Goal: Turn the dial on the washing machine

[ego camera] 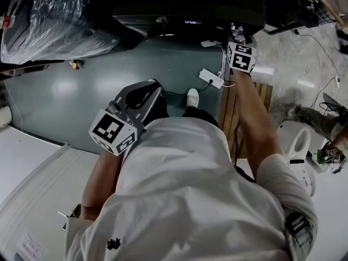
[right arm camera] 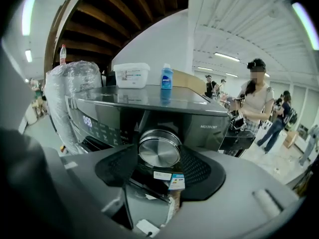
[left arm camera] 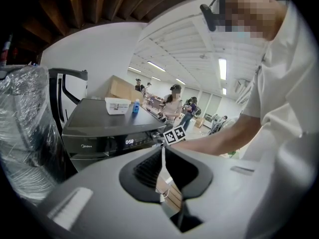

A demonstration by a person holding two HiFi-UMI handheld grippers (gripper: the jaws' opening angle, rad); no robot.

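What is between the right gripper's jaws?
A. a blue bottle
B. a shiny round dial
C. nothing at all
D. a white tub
B: the right gripper view shows the shiny round dial on the washing machine sitting right between the jaws of the right gripper.

The left gripper has its jaws pressed together, nothing between them. Beyond it stands the washing machine. A white tub and a blue bottle sit on the machine's top, and the right gripper is at its front panel.

Washing machine top: white tub, blue bottle upright
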